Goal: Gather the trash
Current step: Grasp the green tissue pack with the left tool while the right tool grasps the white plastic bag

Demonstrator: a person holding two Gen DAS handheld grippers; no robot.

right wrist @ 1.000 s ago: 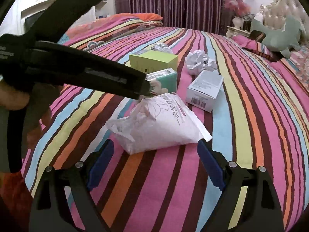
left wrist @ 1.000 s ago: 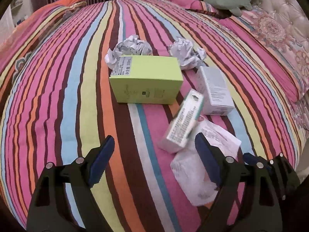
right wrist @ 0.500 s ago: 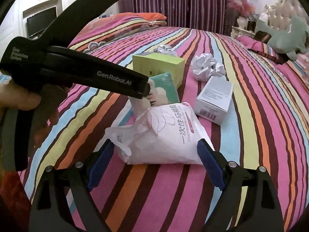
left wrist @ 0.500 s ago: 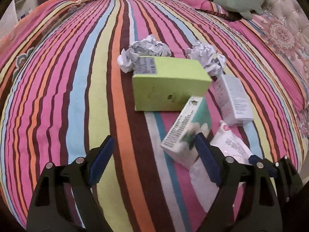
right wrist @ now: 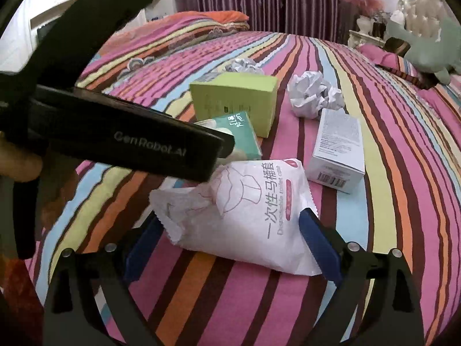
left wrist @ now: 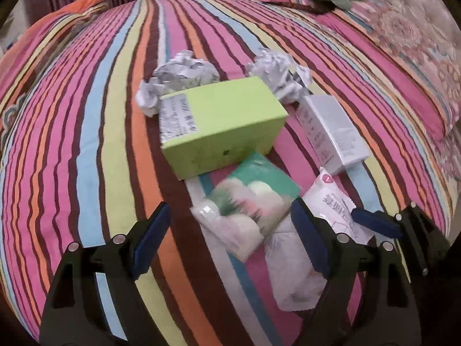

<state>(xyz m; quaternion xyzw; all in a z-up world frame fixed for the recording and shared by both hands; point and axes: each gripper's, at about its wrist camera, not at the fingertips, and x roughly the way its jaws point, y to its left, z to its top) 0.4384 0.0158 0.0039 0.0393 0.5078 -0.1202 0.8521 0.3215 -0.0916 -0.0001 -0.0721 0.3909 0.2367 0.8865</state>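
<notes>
Bedspread [left wrist: 86, 150], striped, carries the trash: a green box [left wrist: 222, 127], a white pouch [right wrist: 253, 210], a white carton [right wrist: 337, 147], a tissue pack [left wrist: 250, 199] and paper balls [left wrist: 181, 77]. The right gripper [right wrist: 233, 239] is opening astride the pouch; the left gripper [left wrist: 230, 233] hangs fingers apart over the tissue pack.

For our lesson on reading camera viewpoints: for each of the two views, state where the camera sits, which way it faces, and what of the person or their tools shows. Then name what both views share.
Left wrist: on the left claw, angled down at the green tissue pack; its two fingers and the right claw's tips show.
Right wrist: on the right claw, its jaws opening astride the white packet; the left claw's body and a hand show.
Shared: lime box, white box, crumpled paper, striped bedspread.
</notes>
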